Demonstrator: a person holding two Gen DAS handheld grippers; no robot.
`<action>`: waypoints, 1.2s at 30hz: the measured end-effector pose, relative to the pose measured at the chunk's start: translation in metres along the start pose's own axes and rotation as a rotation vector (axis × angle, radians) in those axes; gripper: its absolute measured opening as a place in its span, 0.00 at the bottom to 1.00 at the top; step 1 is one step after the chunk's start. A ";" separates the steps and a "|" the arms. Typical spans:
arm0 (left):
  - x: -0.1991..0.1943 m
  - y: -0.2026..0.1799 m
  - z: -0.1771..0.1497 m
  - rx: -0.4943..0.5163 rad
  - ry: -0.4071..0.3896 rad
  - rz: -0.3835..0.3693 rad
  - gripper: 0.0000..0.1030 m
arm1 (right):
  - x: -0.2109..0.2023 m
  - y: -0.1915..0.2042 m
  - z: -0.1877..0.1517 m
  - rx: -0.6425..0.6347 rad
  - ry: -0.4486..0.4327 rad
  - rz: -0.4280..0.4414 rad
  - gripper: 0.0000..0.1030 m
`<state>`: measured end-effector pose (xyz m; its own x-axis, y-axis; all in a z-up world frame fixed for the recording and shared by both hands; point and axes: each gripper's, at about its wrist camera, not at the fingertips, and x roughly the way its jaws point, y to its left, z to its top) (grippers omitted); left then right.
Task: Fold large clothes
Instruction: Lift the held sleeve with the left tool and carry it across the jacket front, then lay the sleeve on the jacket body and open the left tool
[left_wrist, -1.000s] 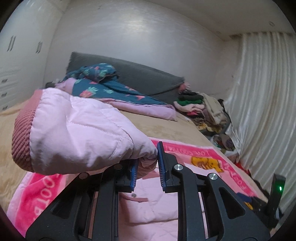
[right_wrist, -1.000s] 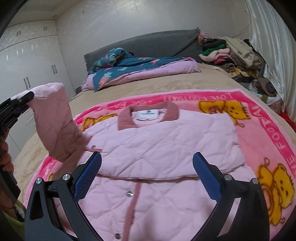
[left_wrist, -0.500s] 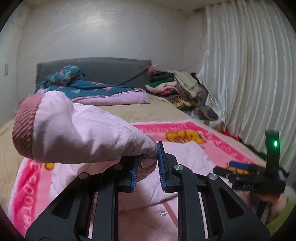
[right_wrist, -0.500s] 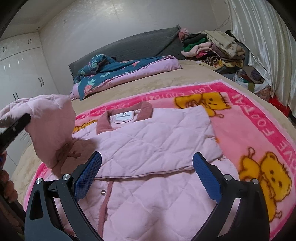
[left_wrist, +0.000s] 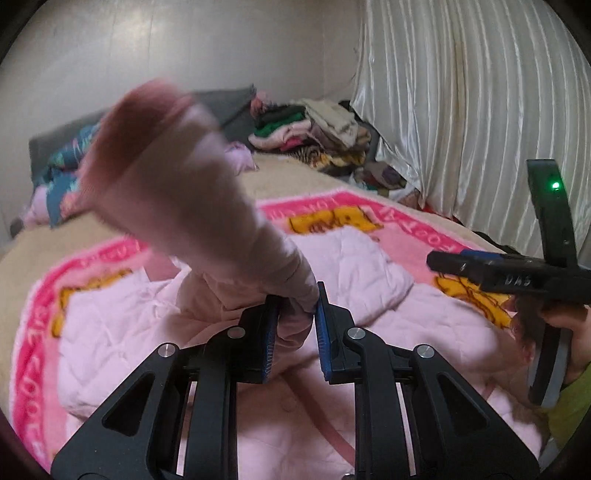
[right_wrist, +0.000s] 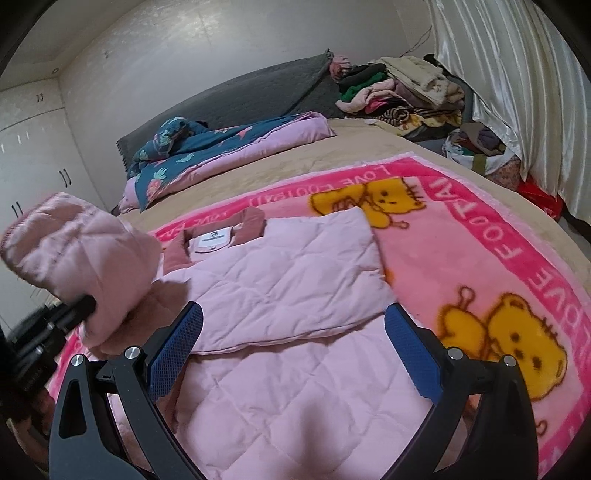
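- The bed (right_wrist: 369, 155) filled both views, with a pink bear-print blanket (right_wrist: 517, 258) spread over its near part and a folded floral quilt (right_wrist: 229, 147) lying well beyond it by the dark headboard.
- A heap of mixed clothes (right_wrist: 399, 96) sat at the far corner of the bed, next to the pale curtain (left_wrist: 461, 110).
- The pink quilted jacket (right_wrist: 288, 288) lay flat on the blanket, collar towards the headboard, and one side was already folded across its front.
- Its other sleeve (left_wrist: 177, 184) was up in the air, blurred, with the ribbed cuff end flopping above the jacket body.
- The left hand-held gripper (left_wrist: 295, 325) was clenched on that sleeve, the fabric pinched between its blue pads.
- The right hand-held gripper (right_wrist: 291, 354) was spread wide and grasped nothing, and it hovered over the lower half of the jacket.
- The step in hand looked like the sleeve fold: the raised sleeve was being carried inward over the chest.
- The next move probably called for laying the sleeve flat across the folded side and letting go, with the cuff kept from bunching.
- After that, the free right hand-held gripper seemed well placed to take the hem for the bottom-to-collar fold.
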<state>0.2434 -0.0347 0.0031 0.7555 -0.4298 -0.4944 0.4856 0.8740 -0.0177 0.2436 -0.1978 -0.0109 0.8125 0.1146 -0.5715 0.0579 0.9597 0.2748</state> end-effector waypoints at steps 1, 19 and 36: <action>0.003 0.001 -0.002 -0.005 0.007 -0.001 0.11 | 0.000 -0.002 0.000 0.004 0.000 -0.003 0.95; 0.032 -0.027 -0.027 0.115 0.135 0.003 0.20 | -0.004 -0.020 -0.003 0.045 -0.004 -0.033 0.95; 0.006 0.011 -0.005 -0.041 0.196 -0.036 0.91 | -0.003 -0.007 -0.005 0.028 0.019 -0.022 0.95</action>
<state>0.2509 -0.0263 -0.0044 0.6363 -0.4121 -0.6521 0.4894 0.8691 -0.0717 0.2383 -0.2032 -0.0151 0.7997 0.0982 -0.5923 0.0924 0.9546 0.2831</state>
